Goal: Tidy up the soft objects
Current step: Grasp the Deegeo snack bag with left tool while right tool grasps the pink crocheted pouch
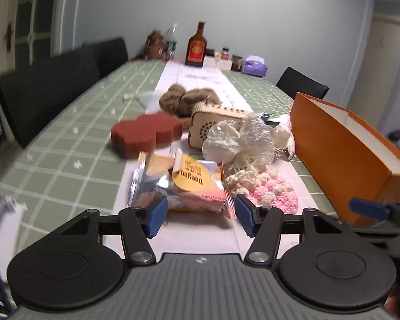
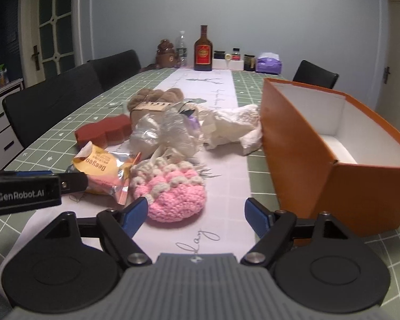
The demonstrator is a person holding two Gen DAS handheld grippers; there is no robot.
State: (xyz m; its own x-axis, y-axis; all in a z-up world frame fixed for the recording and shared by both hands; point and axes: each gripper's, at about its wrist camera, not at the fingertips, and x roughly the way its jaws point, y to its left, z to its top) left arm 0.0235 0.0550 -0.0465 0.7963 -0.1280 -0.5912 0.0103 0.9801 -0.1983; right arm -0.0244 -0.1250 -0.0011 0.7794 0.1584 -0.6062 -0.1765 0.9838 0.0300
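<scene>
Soft objects: we see a heap on the white runner down the middle of the table.
Pink crochet piece: it lies at the near end of the heap, pink with cream bobbles, flat on the runner, just ahead of our right hand-held gripper.
Snack packet: foil with an orange label, it touches the crochet piece's left side and sits just ahead of our left hand-held gripper.
Cellophane bundle: crinkled clear wrap over something cream, it rests behind the crochet piece.
White cloth: crumpled, it lies against the orange box's outer wall.
Red sponge: a lobed block to the left of the heap, partly on the green checked cloth.
Brown fluff: two woolly clumps at the far end of the heap, behind a small wooden box with punched holes.
Left hand-held gripper: we hold its jaws spread, nothing between the blue pads.
Right hand-held gripper: its jaws are also spread wide and hold nothing.
Orange box: open-topped, white inside, it stands at the right of the heap and looks empty where we can see in.
Far end of the table: a brown bottle with a red label, small jars and a purple tissue pack.
Chairs: black ones stand along the left side.
</scene>
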